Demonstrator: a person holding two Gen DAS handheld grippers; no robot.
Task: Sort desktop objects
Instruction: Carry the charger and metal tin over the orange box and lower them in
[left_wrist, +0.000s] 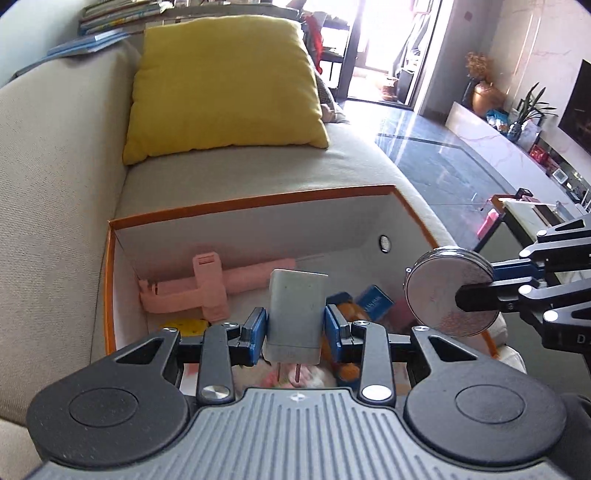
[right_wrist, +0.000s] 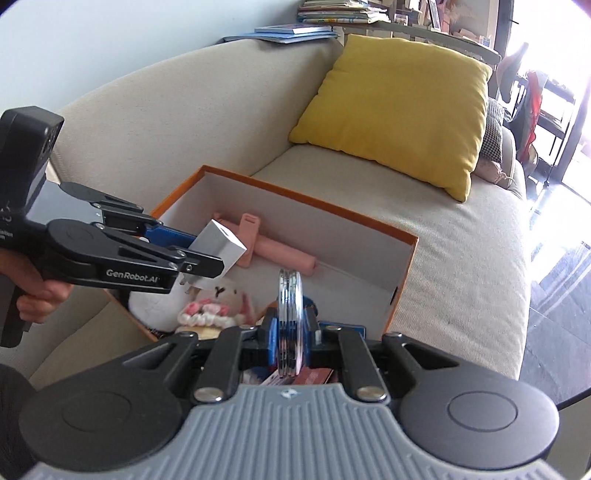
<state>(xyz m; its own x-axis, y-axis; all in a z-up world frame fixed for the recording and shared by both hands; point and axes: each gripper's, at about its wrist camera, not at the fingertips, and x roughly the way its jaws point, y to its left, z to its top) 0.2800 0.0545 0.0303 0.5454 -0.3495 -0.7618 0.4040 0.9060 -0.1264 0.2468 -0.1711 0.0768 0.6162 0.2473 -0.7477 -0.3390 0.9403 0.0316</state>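
Orange-rimmed cardboard box (left_wrist: 369, 206) with white inner walls sits on the beige fabric sofa (left_wrist: 55, 184), near a yellow square cushion (left_wrist: 221, 85). Above it, the left claw (left_wrist: 295, 328) pinches a white rectangular plug adapter (left_wrist: 297, 314), prongs down. The right claw (right_wrist: 291, 332) clamps a round silver metal disc (right_wrist: 290, 317) edge-on. A pink plastic holder (right_wrist: 273, 251) and a white plush toy (right_wrist: 221, 299) lie inside the box.
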